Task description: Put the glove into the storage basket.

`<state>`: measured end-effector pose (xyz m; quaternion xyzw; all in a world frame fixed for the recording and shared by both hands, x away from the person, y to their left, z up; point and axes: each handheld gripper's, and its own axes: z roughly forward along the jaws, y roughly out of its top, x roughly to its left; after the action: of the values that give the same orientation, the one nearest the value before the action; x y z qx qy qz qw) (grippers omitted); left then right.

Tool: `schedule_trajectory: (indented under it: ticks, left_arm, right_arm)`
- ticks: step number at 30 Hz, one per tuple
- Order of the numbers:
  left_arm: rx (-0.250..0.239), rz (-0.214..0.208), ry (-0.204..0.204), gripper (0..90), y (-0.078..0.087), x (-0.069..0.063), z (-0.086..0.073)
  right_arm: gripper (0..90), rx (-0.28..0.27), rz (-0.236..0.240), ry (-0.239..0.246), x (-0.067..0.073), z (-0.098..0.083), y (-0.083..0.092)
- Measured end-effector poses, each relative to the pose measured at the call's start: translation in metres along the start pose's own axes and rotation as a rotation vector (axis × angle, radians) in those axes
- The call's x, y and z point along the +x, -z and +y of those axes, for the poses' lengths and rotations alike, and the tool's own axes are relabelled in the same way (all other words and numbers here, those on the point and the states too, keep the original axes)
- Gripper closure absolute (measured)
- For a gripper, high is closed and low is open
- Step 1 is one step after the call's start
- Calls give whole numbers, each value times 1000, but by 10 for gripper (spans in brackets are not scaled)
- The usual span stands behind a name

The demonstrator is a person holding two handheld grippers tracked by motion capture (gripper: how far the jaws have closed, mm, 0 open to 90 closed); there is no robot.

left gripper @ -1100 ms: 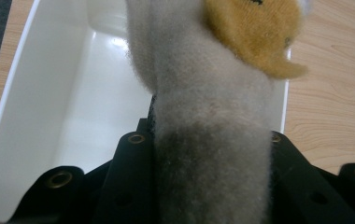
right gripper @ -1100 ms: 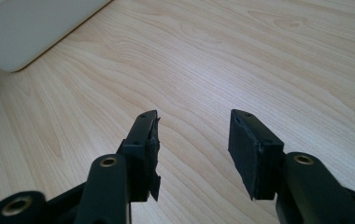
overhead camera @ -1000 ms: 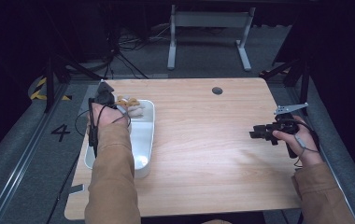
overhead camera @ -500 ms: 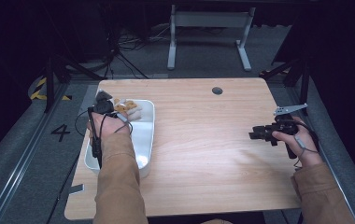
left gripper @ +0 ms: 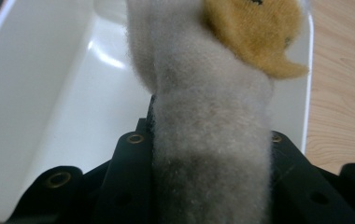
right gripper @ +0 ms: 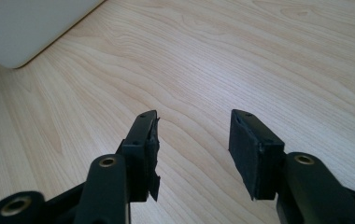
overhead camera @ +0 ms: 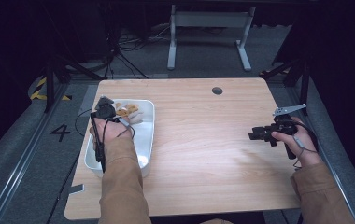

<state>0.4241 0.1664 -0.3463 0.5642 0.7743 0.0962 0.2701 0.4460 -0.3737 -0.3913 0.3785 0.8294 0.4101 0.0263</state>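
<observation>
A: Nearest first: what has the left gripper [left gripper: 208, 186] got?

B: Its jaws are pinching a plush toy [left gripper: 213, 121], grey with a yellow patch, hanging over the white tray [left gripper: 49, 93]. From above, the toy [overhead camera: 128, 111] sits at the tray's [overhead camera: 148, 135] far end, above its floor or on it; I can't tell which

A: What could go wrong?

B: The grip is on a narrow, soft part. I'd guess the fur could squash and slip, so the toy drops crooked, or lands on the rim and tips onto the table [overhead camera: 203, 140]. Opening too high would do it

A: And the right gripper [right gripper: 194, 154]?

B: Jaws spread, nothing between them, over bare wood well apart from the tray. It [overhead camera: 264, 135] is too far off to catch anything that rolls out
</observation>
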Motion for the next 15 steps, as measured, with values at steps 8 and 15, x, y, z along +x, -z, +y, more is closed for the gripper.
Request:
schedule_trajectory:
  ticks: [8, 15]
  left_arm:
    - [15, -2, 32, 701, -19, 11, -9]
    - [32, -2, 48, 700, -33, 18, -15]
  right_arm:
    - [540, 11, -1, 2, 0, -1, -2]
    - [540, 26, -4, 0, -1, -2, -6]
